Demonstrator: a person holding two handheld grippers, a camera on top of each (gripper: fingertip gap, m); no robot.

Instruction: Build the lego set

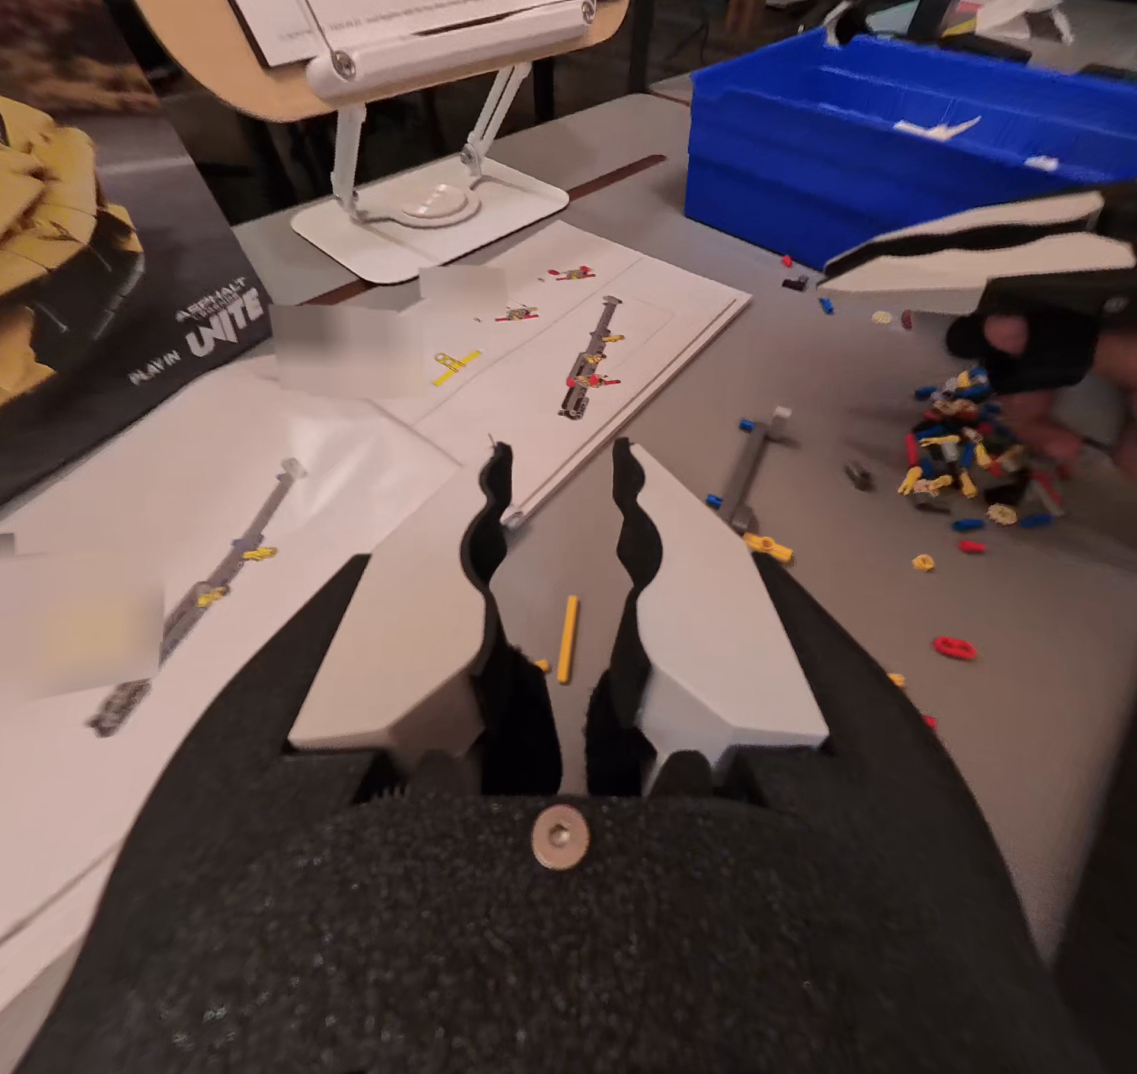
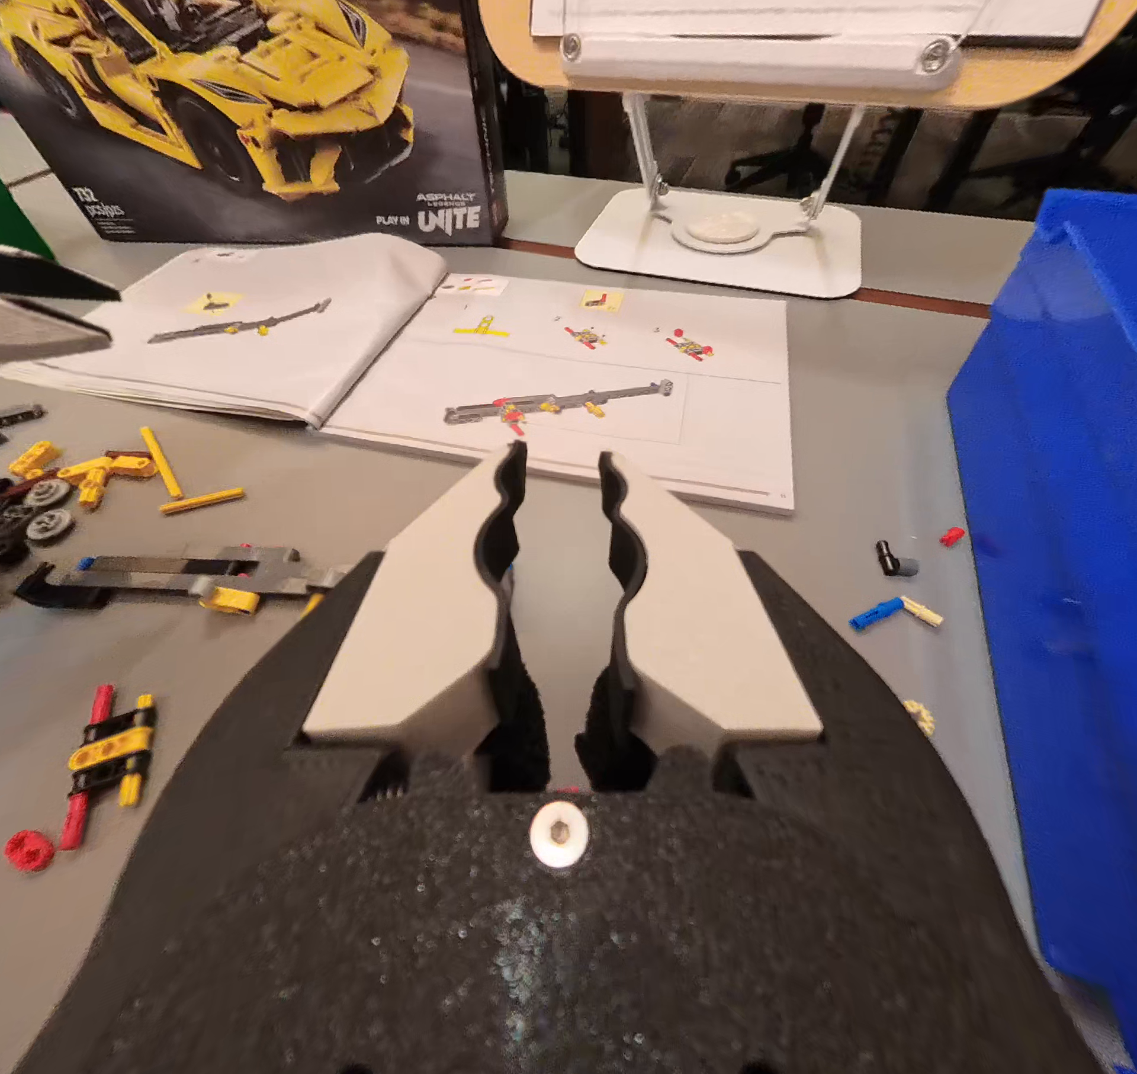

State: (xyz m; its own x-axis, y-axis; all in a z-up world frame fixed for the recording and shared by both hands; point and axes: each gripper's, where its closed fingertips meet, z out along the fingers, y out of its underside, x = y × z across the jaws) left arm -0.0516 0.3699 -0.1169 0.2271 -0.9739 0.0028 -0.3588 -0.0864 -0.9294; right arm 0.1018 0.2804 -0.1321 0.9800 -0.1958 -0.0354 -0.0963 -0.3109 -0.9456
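Note:
My left gripper (image 1: 561, 447) is open and empty, low over the grey table at the edge of the open instruction booklet (image 1: 541, 330). A yellow axle (image 1: 567, 638) lies on the table under the gap between its fingers. A long grey beam assembly (image 1: 754, 472) lies to its right, with a pile of small parts (image 1: 960, 460) beyond. My right gripper (image 2: 563, 452) is open and empty in front of the booklet (image 2: 554, 380). The beam assembly (image 2: 184, 577) is to its left. A small red, yellow and black sub-assembly (image 2: 111, 749) lies at the near left.
A blue bin (image 2: 1058, 490) stands close on the right. The set's box (image 2: 246, 90) and a white document stand (image 2: 720, 238) are at the back. Loose yellow axles (image 2: 203, 500), grey wheels (image 2: 49, 509) and small pins (image 2: 892, 610) are scattered about. A gloved hand (image 1: 1033, 355) holds the right gripper (image 1: 824, 281). The tips of one gripper are about 20 cm away from the tips of the other.

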